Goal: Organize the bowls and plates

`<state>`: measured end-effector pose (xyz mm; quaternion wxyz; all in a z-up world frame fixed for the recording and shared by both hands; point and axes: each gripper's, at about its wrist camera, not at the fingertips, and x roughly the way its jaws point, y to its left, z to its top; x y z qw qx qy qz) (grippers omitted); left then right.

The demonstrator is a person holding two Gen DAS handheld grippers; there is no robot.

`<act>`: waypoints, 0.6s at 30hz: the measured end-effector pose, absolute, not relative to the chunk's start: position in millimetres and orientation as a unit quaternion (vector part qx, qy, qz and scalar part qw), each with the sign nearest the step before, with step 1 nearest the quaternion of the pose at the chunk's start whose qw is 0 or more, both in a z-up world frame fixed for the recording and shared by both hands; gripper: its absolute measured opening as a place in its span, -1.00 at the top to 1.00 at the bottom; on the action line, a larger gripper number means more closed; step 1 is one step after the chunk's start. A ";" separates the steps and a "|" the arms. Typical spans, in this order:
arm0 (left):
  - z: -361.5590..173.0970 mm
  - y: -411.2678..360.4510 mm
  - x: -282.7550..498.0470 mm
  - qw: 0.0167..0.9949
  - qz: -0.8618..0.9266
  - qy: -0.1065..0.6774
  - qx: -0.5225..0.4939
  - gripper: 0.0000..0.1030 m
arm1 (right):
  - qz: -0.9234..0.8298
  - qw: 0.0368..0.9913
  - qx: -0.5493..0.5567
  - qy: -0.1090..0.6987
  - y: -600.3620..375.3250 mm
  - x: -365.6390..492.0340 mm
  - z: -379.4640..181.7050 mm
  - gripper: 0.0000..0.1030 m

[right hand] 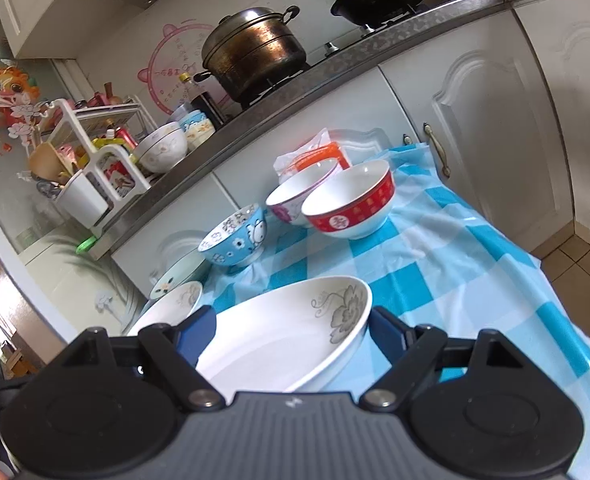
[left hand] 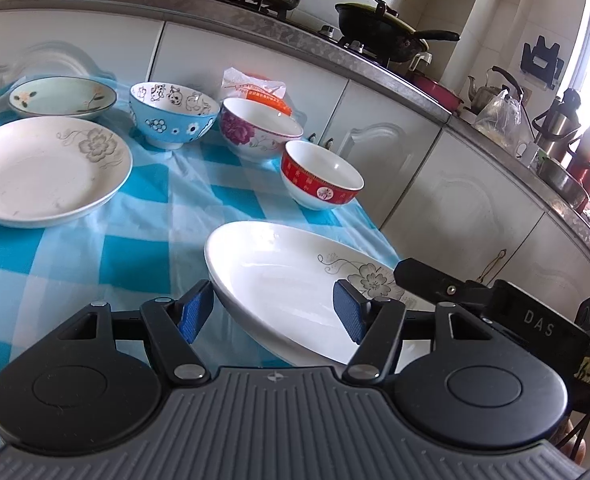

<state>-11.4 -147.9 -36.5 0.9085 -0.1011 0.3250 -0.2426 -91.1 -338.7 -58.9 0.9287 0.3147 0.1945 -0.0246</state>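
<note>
Three plates and three bowls make up the set in the left wrist view: the flowered plate [left hand: 287,292] hangs tilted above the bench [left hand: 135,248] in the lower middle, a matching white plate [left hand: 47,172] lies at the left, and a small green dish [left hand: 61,96] sits behind it. The blue bowl [left hand: 173,116], the pink-flowered bowl [left hand: 261,128] and the red bowl [left hand: 321,176] run in a row across the middle. The left gripper [left hand: 272,312] has its fingers standing wide, with the plate's near edge between them but the left-hand pad clear of it, so it grips nothing. The right gripper [left hand: 411,276] reaches onto the plate's rim from the lower right. In the right wrist view the same six pieces show, plus two more bowls up on the kitchen counter. Here the plate fills the lower middle and runs between the right gripper's half-open fingers, which appear clamped on its rim. The next move is probably to stack it on the matching plate: level it first, keep the left fingers out of its path, centre rim over rim, then lower it gently before letting go.
</note>
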 end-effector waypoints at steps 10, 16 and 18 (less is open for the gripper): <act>-40.0 -141.6 -27.8 0.906 -0.248 0.331 -0.090 -0.48 | -0.027 0.930 0.306 0.202 -330.1 -103.3 -58.5 -0.62; -42.7 -144.7 -30.2 0.903 -0.252 0.338 -0.083 -0.48 | -0.032 0.930 0.298 0.211 -328.5 -109.4 -62.1 -0.62; -44.0 -145.9 -31.0 0.902 -0.254 0.339 -0.080 -0.48 | -0.033 0.930 0.297 0.214 -328.7 -111.3 -63.5 -0.62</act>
